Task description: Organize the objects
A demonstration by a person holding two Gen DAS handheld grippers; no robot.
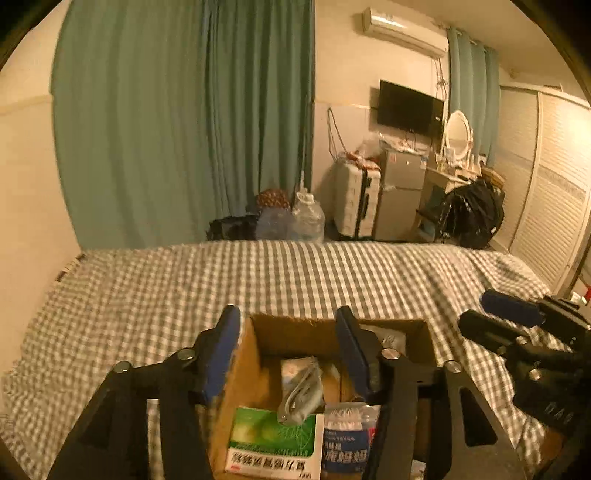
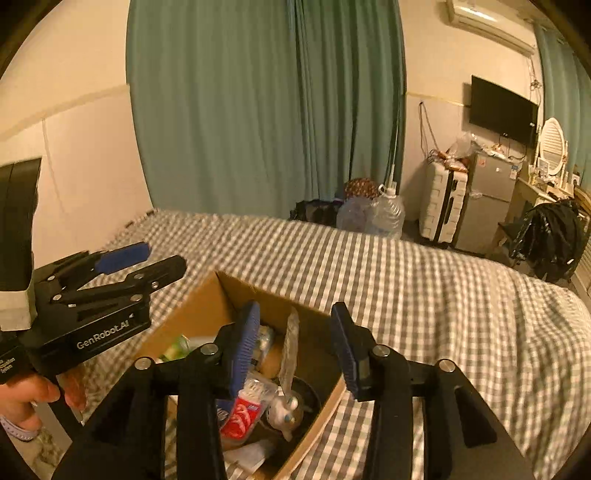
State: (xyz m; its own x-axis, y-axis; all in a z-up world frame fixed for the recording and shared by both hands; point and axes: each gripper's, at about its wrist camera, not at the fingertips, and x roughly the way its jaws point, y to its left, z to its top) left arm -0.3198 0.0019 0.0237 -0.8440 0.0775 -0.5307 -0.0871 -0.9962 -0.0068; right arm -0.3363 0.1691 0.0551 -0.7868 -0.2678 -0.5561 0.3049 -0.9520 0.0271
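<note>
A lived-in bedroom at home. Just ahead of the tool, a bed (image 1: 295,280) under a checked cover. Beyond it, green curtains (image 1: 184,122), a wall television (image 1: 410,109), an air conditioner (image 1: 404,31) overhead, a suitcase (image 1: 356,199) beside a small fridge (image 1: 400,192). Far right, probably a dressing table with an oval mirror (image 1: 458,131), blurred.

Both grippers — left (image 1: 288,328), right (image 2: 295,317) — jaws apart, empty

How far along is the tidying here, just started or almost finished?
It looks early or mid-way; I cannot tell which. The open brown cardboard box on the grey checked bedspread already holds a green-and-white carton and a red-and-white packet. Both the left gripper and right gripper hover open and empty above it, so nothing is in hand.
</note>
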